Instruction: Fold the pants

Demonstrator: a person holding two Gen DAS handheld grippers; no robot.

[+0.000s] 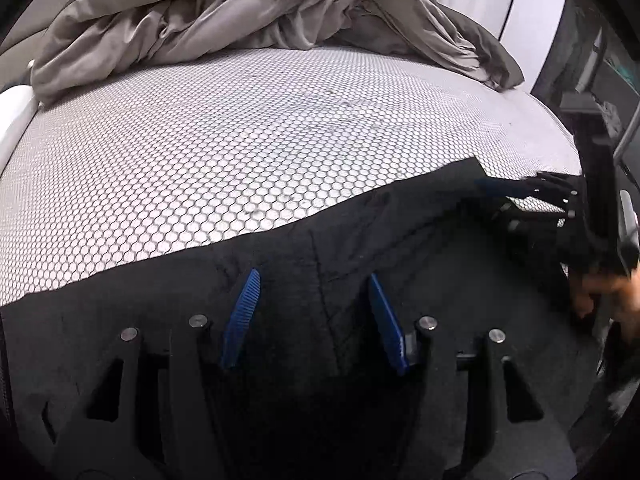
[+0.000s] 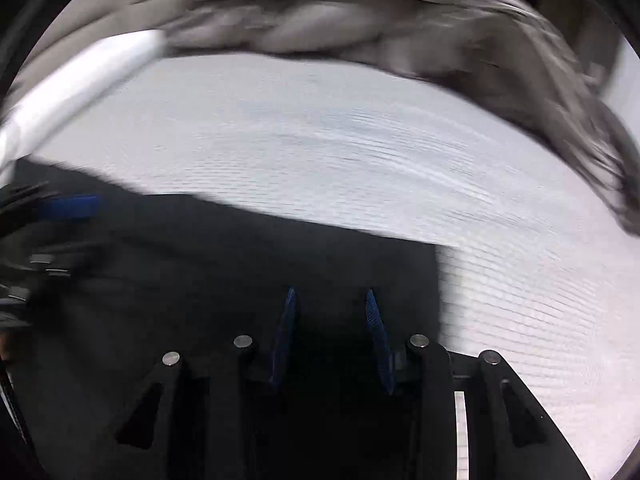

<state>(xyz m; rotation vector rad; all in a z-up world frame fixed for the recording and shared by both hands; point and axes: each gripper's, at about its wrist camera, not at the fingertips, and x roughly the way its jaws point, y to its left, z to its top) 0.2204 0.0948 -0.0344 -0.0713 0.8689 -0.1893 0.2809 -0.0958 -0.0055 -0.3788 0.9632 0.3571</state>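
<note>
Black pants (image 1: 280,280) flat on near mattress (image 1: 260,140); left gripper (image 1: 312,312) and right gripper (image 2: 330,336) above them, jaws part-open, empty; best pinch matching edges together, fold evenly.

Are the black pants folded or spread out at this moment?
Cannot tell. The pants lie flat on the mesh-patterned mattress with one straight far edge, but both views cut off most of the garment.
</note>
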